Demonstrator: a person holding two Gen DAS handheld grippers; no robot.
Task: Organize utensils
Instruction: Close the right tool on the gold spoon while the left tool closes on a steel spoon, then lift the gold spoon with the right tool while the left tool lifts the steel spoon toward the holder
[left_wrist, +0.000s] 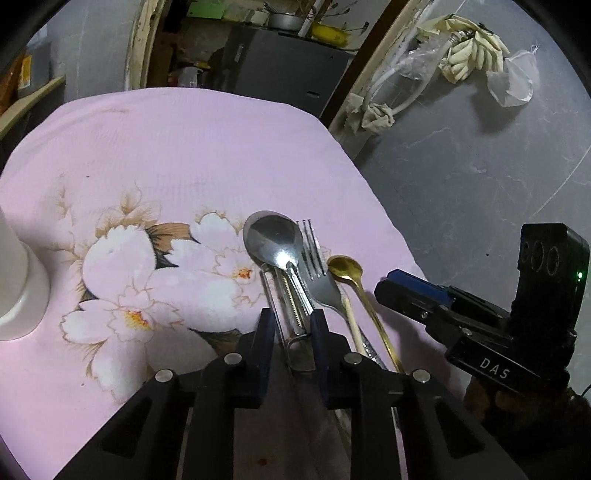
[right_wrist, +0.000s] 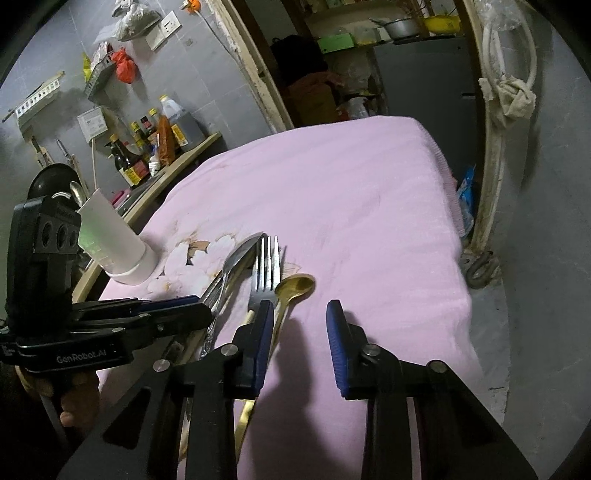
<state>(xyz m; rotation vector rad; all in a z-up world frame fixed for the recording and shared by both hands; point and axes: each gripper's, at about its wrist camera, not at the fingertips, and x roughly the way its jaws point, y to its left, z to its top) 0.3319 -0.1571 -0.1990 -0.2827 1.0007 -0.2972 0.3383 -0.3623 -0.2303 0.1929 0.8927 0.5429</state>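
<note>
On the pink flowered cloth (left_wrist: 184, 155) lie a large steel spoon (left_wrist: 272, 240), a peeler (left_wrist: 293, 299), a fork (left_wrist: 317, 269) with a pale handle and a small gold spoon (left_wrist: 345, 269), side by side. My left gripper (left_wrist: 293, 321) is open with its fingers on either side of the peeler and the spoon handle. In the right wrist view my right gripper (right_wrist: 300, 314) is open and empty, its left finger beside the gold spoon (right_wrist: 295, 286) and the fork (right_wrist: 264, 266). A white cup holder (right_wrist: 114, 240) with a spoon in it stands at the left.
The white holder also shows at the left edge of the left wrist view (left_wrist: 14, 280). A shelf with sauce bottles (right_wrist: 155, 144) runs behind the table on the left. The table's right edge (right_wrist: 454, 206) drops to a grey floor. A dark cabinet (left_wrist: 284, 70) stands behind.
</note>
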